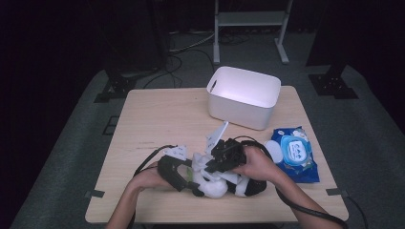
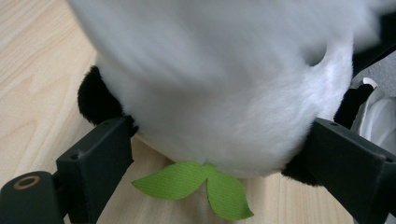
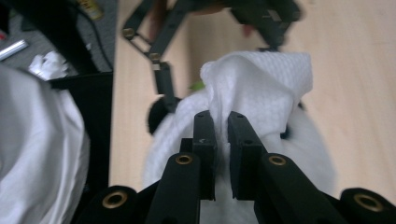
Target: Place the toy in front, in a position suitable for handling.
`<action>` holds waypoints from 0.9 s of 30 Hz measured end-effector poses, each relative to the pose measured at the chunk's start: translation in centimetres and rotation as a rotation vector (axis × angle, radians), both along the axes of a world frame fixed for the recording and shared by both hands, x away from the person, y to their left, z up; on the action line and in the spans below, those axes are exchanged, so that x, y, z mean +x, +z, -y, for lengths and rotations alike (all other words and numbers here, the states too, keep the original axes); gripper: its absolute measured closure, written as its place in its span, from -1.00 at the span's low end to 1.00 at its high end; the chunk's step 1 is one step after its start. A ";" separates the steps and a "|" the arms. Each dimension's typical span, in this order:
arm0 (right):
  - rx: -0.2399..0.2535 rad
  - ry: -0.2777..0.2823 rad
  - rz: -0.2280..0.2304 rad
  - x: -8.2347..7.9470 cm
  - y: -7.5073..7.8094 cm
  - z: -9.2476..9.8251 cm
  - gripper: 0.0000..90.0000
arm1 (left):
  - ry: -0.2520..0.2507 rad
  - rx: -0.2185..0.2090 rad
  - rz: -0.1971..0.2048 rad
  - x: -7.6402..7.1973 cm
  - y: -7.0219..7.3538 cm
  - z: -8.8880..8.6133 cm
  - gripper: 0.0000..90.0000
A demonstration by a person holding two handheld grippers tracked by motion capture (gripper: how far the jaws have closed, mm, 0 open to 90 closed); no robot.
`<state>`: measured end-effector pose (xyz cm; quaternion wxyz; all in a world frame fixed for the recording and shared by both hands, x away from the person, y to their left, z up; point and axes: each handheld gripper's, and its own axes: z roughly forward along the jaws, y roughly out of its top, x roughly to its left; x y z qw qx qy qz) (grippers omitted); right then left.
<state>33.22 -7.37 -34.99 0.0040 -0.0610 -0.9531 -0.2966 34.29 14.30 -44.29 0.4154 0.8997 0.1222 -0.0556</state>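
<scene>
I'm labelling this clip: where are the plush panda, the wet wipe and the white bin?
Panda (image 2: pixel 224 93), left gripper view, white belly.
Wipe (image 3: pixel 261 79), right gripper view, bunched cloth above the jaws.
Bin (image 1: pixel 239 107), high view, front wall.

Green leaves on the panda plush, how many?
2: both green leaves lie side by side on the table under the panda plush, between the left tool's jaws. More may be hidden.

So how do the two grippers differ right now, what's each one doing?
The left gripper stands wide, its jaws straddling the panda plush toy; the right gripper is nearly closed, pinching a white wipe. The left lies low beside the toy, the right works above it. Both are black and hand-held.
</scene>
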 end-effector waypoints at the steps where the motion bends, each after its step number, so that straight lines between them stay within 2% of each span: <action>1: 0.003 -0.020 -0.001 0.3 0.1 0.3 0.82 | -0.001 0.001 0.002 0.0 0.0 0.0 -0.82; 3: 0.001 -0.051 0.014 0.8 0.2 0.8 0.82 | -0.001 0.004 0.003 0.0 0.1 0.0 -0.82; 6: -0.009 -0.101 0.009 1.5 0.1 1.9 0.82 | -0.001 0.005 0.005 -0.1 0.1 0.0 -0.82; 10: -0.013 -0.124 -0.012 1.9 -0.5 3.0 0.82 | -0.004 0.004 0.008 -0.1 0.3 0.0 -0.82; 12: -0.008 -0.121 -0.040 1.7 -0.8 3.3 0.82 | -0.008 0.001 0.009 -0.2 0.6 0.1 -0.82; 20: -0.020 -0.076 -0.046 0.0 -0.9 3.3 0.82 | -0.011 -0.022 0.030 -0.5 1.4 0.5 -0.82; 22: -0.024 -0.058 -0.041 -0.4 -0.9 3.2 0.82 | -0.010 -0.024 0.026 -0.6 1.5 0.6 -0.87; 27: -0.039 -0.006 -0.066 -1.2 -1.0 3.0 0.82 | -0.025 -0.026 0.016 -0.7 1.4 1.0 -0.91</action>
